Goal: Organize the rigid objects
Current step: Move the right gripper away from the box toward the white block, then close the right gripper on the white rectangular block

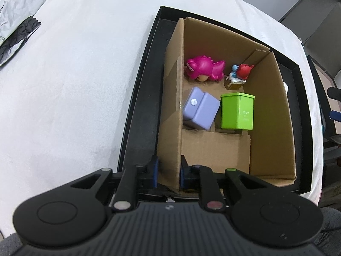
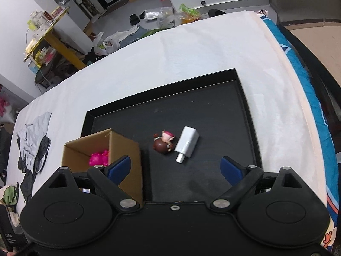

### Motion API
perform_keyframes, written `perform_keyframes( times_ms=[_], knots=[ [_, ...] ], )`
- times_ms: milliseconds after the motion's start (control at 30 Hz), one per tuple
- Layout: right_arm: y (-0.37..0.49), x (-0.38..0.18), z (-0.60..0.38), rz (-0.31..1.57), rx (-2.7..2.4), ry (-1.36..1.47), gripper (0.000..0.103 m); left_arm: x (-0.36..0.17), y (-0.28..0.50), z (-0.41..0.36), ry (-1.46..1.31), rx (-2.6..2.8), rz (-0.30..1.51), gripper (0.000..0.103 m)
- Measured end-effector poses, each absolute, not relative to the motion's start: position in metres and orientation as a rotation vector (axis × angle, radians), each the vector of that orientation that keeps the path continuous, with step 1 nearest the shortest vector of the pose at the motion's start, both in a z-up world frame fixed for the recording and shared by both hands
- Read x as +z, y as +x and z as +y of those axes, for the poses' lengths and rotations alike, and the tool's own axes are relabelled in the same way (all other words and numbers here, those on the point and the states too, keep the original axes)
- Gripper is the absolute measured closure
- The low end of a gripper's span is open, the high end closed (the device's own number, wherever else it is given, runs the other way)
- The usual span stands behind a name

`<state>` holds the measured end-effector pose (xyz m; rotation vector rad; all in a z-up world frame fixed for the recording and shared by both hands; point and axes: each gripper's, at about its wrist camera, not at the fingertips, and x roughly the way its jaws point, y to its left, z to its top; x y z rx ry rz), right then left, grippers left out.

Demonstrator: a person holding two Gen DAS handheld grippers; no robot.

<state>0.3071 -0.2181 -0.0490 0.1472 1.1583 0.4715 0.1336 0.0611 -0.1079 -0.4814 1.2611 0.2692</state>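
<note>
My left gripper (image 1: 168,173) is clamped on the near left wall of the cardboard box (image 1: 270,115), one pad either side of the flap, steadying it. The box sits in the black tray (image 2: 247,115) on the white cloth (image 2: 191,49).

Already in the box: pink dinosaur toy (image 1: 204,68) far left, small red-and-blue figure (image 1: 239,73) far right, purple case (image 1: 200,111) near left, green tin (image 1: 237,111) just right of it.

Still out on the tray floor, right of the box: brown-and-pink figurine (image 2: 163,141) and white charger (image 2: 187,141), lying just beside each other, maybe touching.

My right gripper (image 2: 175,170) is wide open, holding nothing, hovering on the near side of those two.

Estimate: four in, two to go. The figurine or charger looks like the next pick.
</note>
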Motion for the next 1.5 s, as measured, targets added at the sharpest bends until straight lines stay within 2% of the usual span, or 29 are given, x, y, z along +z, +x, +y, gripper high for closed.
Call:
perform_keyframes(
  times_ms=[433,567,733,867,1000,1100,1333,1433,1500],
  knots=[
    [0.329,-0.071,-0.223,1.208,0.466,0.161,0.019,-0.11,0.137,0.061,-0.489,0.285,1.266,0.085],
    [0.338,-0.085,-0.213,1.243,0.451,0.138,0.029,-0.11,0.137,0.062,-0.495,0.288,1.266,0.085],
    [0.349,-0.1,-0.201,1.268,0.442,0.139,0.03,-0.111,0.137,0.062,-0.486,0.293,1.265,0.085],
    [0.356,-0.114,-0.194,1.295,0.421,0.132,0.044,-0.112,0.139,0.064,-0.488,0.296,1.272,0.085],
    [0.361,-0.126,-0.186,1.317,0.395,0.128,0.044,-0.112,0.14,0.065,-0.495,0.299,1.273,0.085],
    [0.363,-0.133,-0.179,1.334,0.391,0.125,0.05,-0.112,0.14,0.065,-0.498,0.303,1.269,0.085],
    [0.368,-0.138,-0.168,1.338,0.359,0.082,0.05,-0.113,0.14,0.067,-0.512,0.3,1.27,0.085],
    [0.369,-0.141,-0.167,1.345,0.326,0.052,0.061,-0.112,0.139,0.068,-0.514,0.294,1.267,0.084],
    [0.369,-0.144,-0.169,1.357,0.32,0.066,0.075,-0.112,0.139,0.069,-0.517,0.291,1.264,0.084]
  ],
)
